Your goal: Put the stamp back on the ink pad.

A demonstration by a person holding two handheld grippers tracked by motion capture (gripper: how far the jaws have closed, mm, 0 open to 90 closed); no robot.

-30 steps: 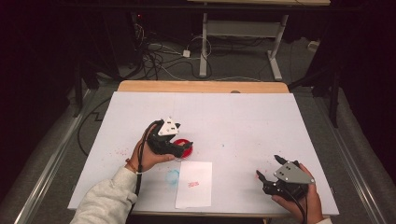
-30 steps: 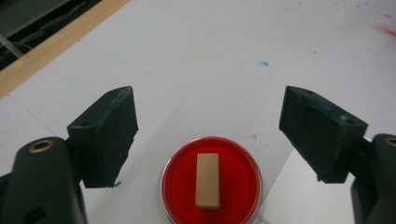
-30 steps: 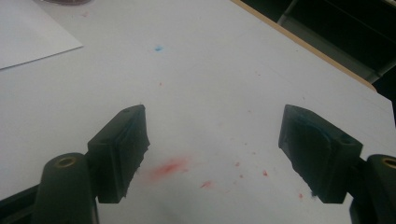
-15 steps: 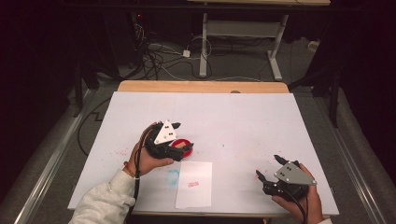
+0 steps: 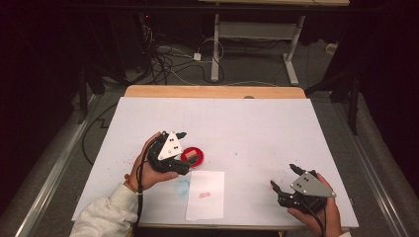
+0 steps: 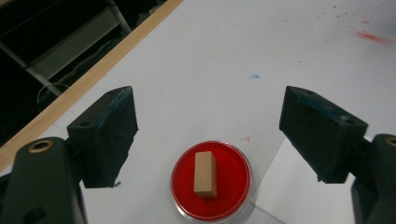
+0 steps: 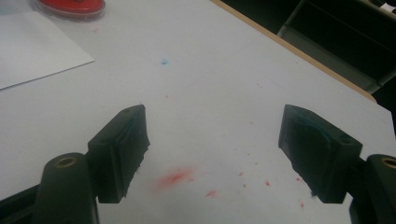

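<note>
A round red ink dish (image 5: 193,158) sits on the white table with a small wooden block (image 6: 206,173) lying in its middle. My left gripper (image 5: 182,152) hovers just left of the dish, open, with nothing between its fingers. In the left gripper view the dish (image 6: 233,189) lies below and between the spread jaws of that gripper (image 6: 210,112). My right gripper (image 5: 282,176) is held near the table's front right corner, also open and empty. In the right gripper view the gripper (image 7: 212,126) points over bare table with red smudges, and the dish (image 7: 72,7) shows at the far top left.
A white sheet of paper (image 5: 207,207) with a small red mark lies at the front edge, just below the dish. A faint blue ring stain (image 5: 182,186) sits left of it. A wooden strip (image 5: 215,92) runs along the table's far edge. Beyond it are cables and desk legs.
My left gripper has drawn back a little to the left and toward the person, uncovering more of the red dish. The right gripper has stayed put.
</note>
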